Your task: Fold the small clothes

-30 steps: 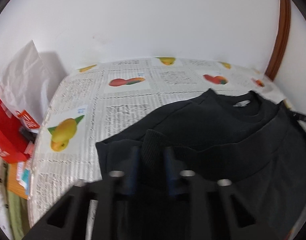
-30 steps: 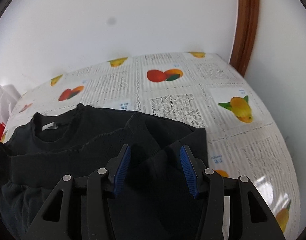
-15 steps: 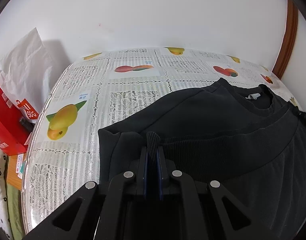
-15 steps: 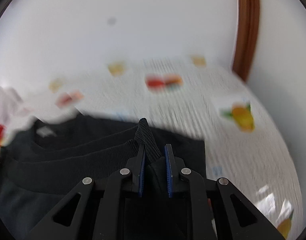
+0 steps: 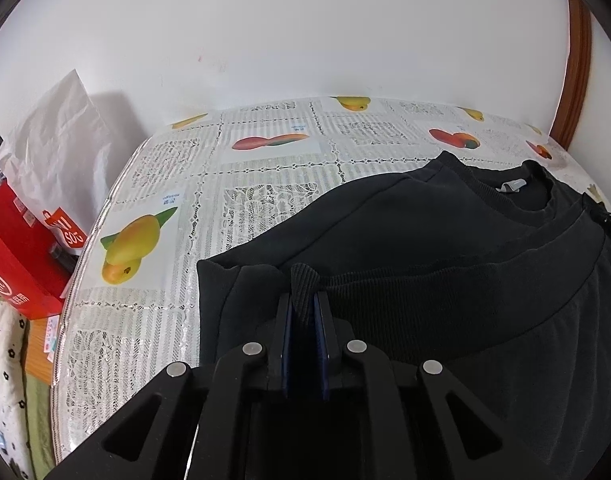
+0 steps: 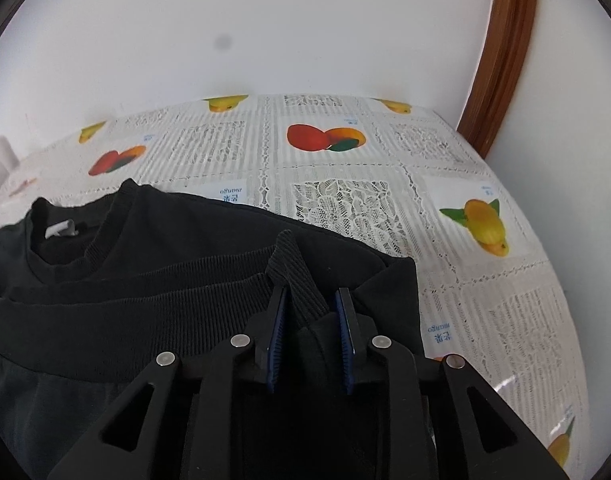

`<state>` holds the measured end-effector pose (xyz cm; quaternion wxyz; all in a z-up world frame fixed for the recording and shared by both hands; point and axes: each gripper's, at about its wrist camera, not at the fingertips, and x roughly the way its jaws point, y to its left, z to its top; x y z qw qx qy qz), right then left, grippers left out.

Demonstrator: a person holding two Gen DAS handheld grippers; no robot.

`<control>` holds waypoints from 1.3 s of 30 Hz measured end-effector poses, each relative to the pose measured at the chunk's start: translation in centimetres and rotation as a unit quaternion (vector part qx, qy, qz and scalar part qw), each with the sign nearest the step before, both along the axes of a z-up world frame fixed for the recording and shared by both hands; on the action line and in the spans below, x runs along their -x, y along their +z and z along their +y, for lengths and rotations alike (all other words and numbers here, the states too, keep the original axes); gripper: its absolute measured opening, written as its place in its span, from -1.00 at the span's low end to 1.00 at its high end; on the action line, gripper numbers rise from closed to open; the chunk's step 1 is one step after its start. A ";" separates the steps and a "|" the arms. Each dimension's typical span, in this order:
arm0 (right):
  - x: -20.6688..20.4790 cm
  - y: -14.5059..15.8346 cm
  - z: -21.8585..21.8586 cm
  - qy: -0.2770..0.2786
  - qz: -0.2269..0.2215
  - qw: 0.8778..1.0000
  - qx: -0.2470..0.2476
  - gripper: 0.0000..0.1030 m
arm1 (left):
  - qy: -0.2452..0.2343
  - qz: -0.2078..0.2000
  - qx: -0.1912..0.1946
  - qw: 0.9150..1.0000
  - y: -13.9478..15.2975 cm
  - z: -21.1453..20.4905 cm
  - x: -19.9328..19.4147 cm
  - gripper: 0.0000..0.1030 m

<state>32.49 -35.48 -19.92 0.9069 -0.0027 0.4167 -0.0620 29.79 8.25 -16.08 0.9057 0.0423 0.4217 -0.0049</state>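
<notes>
While left gripper pinches sweatshirt, tablecloth reads "mango".

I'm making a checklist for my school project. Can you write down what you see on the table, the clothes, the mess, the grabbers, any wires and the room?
Surface: white lace tablecloth with printed mango pictures, covering the table.
Job's things: black ribbed-hem sweatshirt, lying on the cloth, hem folded up towards the collar; grey neck label showing.
Clutter: red cardboard box and white crumpled paper bag, off the table's left edge.
Grippers: left gripper, jaws shut on a pinch of ribbed fabric; right gripper, jaws pinching ribbed fabric, with a wider gap.
Cables: nothing seen.
Surroundings: plain white wall; curved brown wooden frame at right.
</notes>
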 end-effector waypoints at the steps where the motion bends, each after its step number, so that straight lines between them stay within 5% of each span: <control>1: 0.0 0.0 0.0 0.000 0.000 1.000 0.001 -0.53 | 0.000 0.000 0.000 1.000 0.0 0.0 0.0 -0.79; 39: 0.5 -0.1 -0.5 0.001 -0.005 1.000 -0.015 -0.51 | 0.000 -0.001 0.010 1.000 -0.2 0.2 0.0 -0.77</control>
